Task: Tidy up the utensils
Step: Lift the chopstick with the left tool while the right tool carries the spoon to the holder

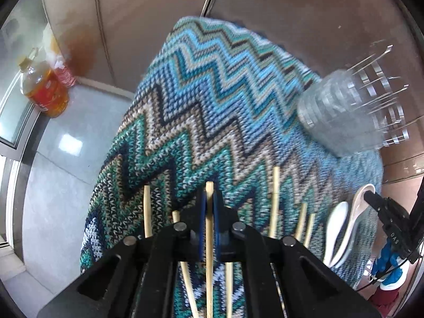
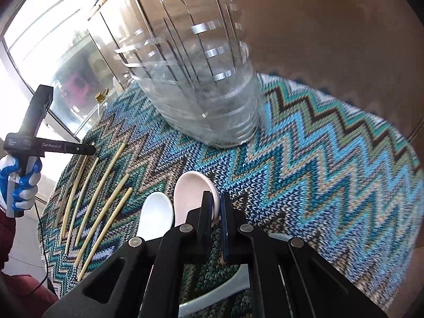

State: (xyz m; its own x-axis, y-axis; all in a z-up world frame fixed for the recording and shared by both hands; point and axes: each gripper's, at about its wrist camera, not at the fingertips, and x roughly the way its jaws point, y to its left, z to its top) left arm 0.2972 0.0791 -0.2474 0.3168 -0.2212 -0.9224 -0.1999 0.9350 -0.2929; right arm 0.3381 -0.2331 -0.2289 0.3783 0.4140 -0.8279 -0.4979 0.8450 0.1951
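Several pale wooden chopsticks [image 2: 100, 185] lie side by side on a zigzag knitted mat [image 2: 304, 153]. My left gripper [image 1: 209, 198] is shut on one chopstick [image 1: 209, 238], which runs between its blue pads. Two white ceramic spoons [image 2: 156, 212] lie next to the chopsticks. My right gripper [image 2: 216, 198] is shut on the rim of the larger spoon [image 2: 190, 188]. A clear plastic holder [image 2: 209, 100] with metal wire dividers stands on the mat beyond the spoons. It also shows in the left wrist view [image 1: 341, 114], as do the spoons [image 1: 344, 225].
An oil bottle [image 1: 45, 90] and a pink-capped bottle [image 1: 65, 74] stand on the floor by a window, left of the mat. The left gripper's handle [image 2: 29, 137] shows in a gloved hand at the mat's left edge. A brown wall is behind.
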